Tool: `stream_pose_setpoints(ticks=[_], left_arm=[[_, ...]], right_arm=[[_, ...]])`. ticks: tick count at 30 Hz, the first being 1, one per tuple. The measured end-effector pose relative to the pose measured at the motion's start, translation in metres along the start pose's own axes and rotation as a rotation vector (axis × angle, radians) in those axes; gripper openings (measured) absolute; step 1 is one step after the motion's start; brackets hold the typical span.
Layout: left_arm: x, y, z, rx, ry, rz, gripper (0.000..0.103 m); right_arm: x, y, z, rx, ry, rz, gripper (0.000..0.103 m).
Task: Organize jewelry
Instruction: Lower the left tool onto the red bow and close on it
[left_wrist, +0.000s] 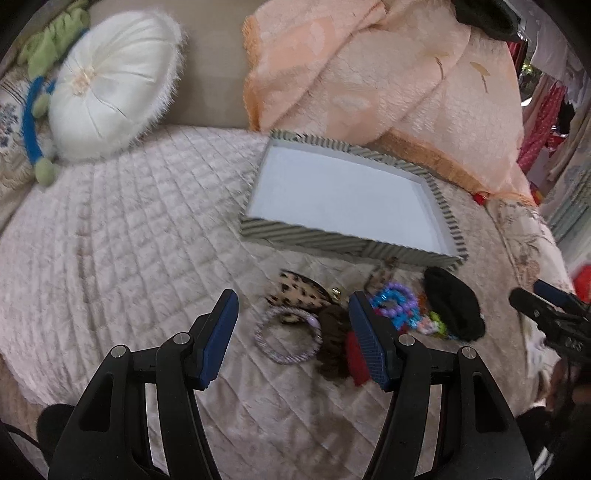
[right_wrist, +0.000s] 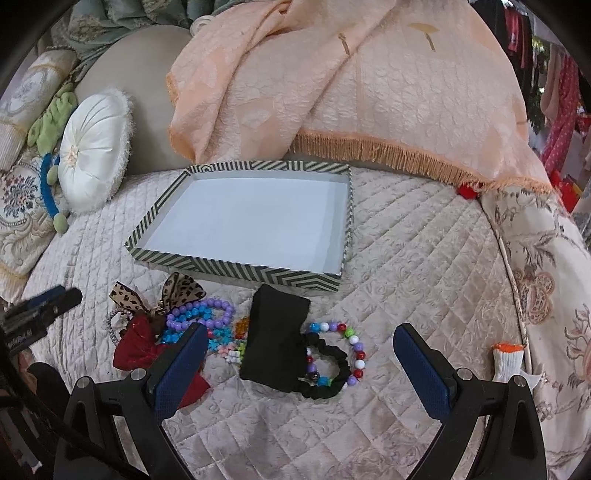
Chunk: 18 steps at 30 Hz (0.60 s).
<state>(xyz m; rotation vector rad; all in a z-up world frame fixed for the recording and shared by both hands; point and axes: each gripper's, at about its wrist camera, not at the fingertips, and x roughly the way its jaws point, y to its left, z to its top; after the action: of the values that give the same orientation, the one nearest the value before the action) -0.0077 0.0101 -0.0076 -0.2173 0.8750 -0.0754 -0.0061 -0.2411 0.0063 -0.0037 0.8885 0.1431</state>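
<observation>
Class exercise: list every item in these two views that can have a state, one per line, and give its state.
striped tray: open, nothing inside
black pouch: lying flat on the quilt
black scrunchie: on the quilt, partly under the pouch
beaded bracelet: loose, outside the tray
left gripper: open, holding nothing
right gripper: open, holding nothing

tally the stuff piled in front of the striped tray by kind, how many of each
Bead bracelets: 3, purple, blue, multicolour
Bows: 2, leopard, red
Black scrunchie: 1
Black pouch: 1
Lilac bangle: 1
Total: 8, plus small tangled beads too jumbled to count
</observation>
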Motion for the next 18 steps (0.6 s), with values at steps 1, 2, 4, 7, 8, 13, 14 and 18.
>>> stream_pose_setpoints(ticks=[1, 2, 4, 7, 8, 13, 14, 18], left_arm=[[0.001, -0.002, -0.002, -0.004, 0.009, -0.017, 0.062], [0.002, -0.004, -0.003, -0.002, 0.016, -0.026, 0.062], [0.005, -0.009, -0.006, 0.009, 0.03, -0.036, 0.062], [0.009, -0.02, -0.01, 0.038, 0.061, -0.045, 0.062], [0.01, -0.025, -0.011, 0.051, 0.07, -0.05, 0.062], [0.021, -0.044, -0.016, 0.115, 0.147, -0.053, 0.062], [0.023, -0.048, -0.018, 0.123, 0.158, -0.057, 0.062], [0.035, -0.059, -0.022, 0.162, 0.201, -0.044, 0.062]], right_arm=[[0.001, -0.004, 0.0, 0.007, 0.003, 0.014, 0.099], [0.001, -0.006, 0.0, 0.01, 0.005, 0.015, 0.099], [0.002, -0.01, 0.0, 0.002, 0.008, 0.002, 0.099], [0.006, -0.014, 0.0, -0.024, 0.023, -0.024, 0.099], [0.007, -0.016, 0.0, -0.029, 0.024, -0.041, 0.099], [0.019, -0.026, -0.002, -0.023, 0.075, -0.033, 0.099], [0.021, -0.028, -0.002, -0.017, 0.081, -0.025, 0.099], [0.027, -0.032, -0.002, -0.003, 0.101, -0.006, 0.099]])
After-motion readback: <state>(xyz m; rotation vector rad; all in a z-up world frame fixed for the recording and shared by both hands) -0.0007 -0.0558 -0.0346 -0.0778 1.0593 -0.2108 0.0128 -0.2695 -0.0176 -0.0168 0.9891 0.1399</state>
